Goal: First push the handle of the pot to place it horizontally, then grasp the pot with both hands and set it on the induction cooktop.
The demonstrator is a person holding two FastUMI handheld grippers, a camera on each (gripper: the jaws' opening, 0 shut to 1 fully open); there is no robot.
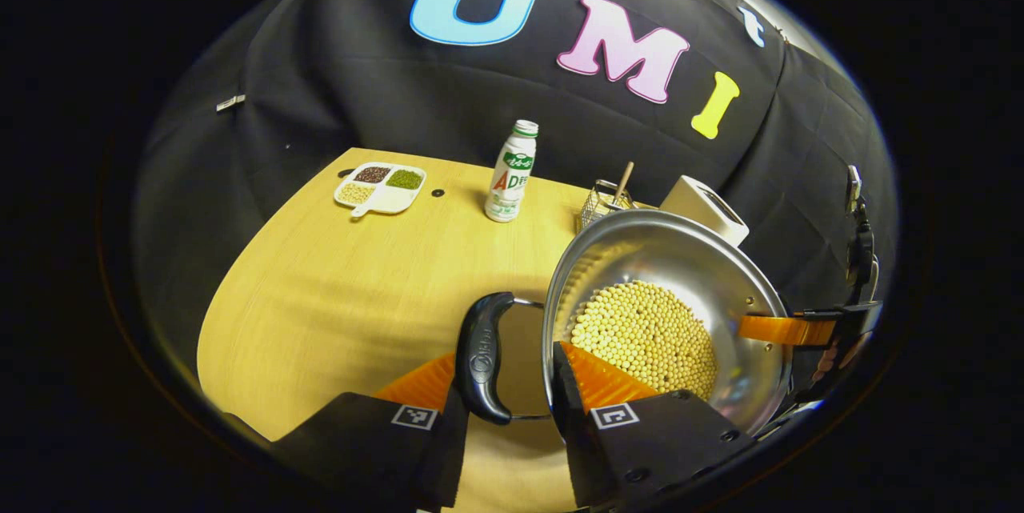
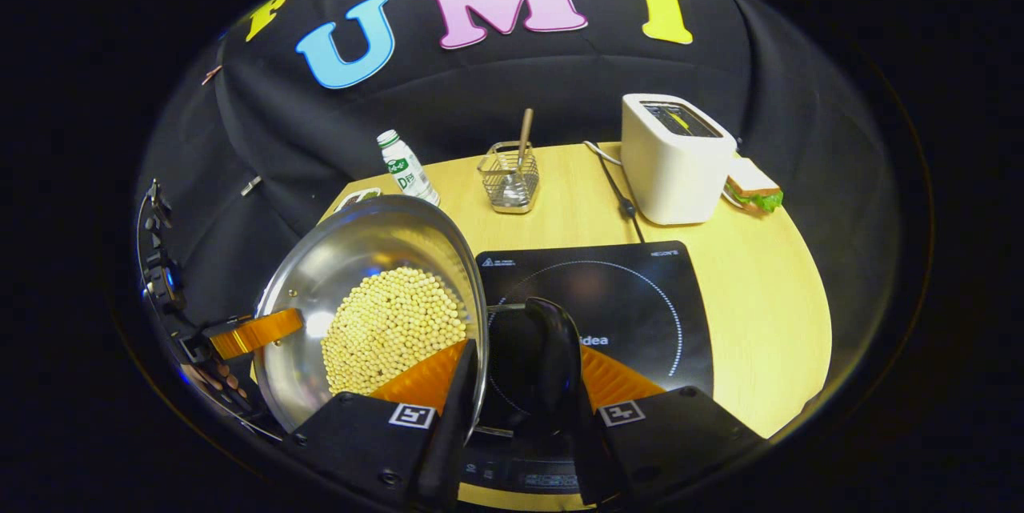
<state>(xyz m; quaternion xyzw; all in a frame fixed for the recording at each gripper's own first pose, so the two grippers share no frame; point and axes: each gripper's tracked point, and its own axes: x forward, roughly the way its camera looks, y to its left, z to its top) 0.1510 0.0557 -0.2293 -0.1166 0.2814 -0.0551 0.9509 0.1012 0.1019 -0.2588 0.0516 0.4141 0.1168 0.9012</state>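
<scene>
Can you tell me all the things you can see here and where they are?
pot: one, shiny silver, held up between both grippers
beans in pot: a heap, pale yellow
pot handles: two, black, one at each side of the pot
induction cooktop: one, black, on the table under the right handle
toaster: one, white, back right
sandwich: one, beside the toaster
wire basket: one, with a stick standing in it, back middle
bottle: one, white and green, upright at the back
divided dish: one, white, holding dark, green and pale grains, back left
table: one, light wood
left gripper: around one handle and the rim
right gripper: around the other handle
</scene>
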